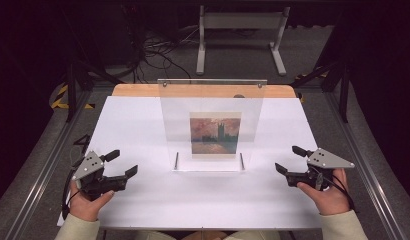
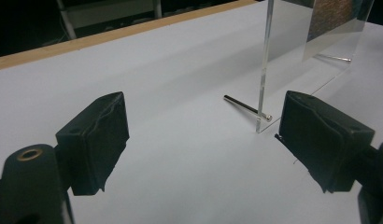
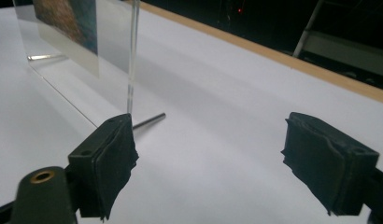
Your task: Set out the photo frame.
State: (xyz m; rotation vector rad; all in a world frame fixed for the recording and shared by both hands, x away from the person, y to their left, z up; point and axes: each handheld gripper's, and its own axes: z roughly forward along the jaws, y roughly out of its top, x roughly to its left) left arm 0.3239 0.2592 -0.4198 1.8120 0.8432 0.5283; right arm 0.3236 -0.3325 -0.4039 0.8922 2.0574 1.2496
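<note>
My left gripper [image 1: 124, 162] and right gripper [image 1: 288, 159] gape empty beside the frame [image 1: 212, 122]. Stiff, slick, probably brittle acrylic: I'd pinch its side edges.

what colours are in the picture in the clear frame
Orange-red sky over blue-green, clearest in the high view: picture.

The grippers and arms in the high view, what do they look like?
Each claw, left claw and right claw, is black with two blocky padded jaws, topped by a grey three-cornered plate with small holes. Black cables trail from the bodies. The person wears light beige sleeves.
</note>
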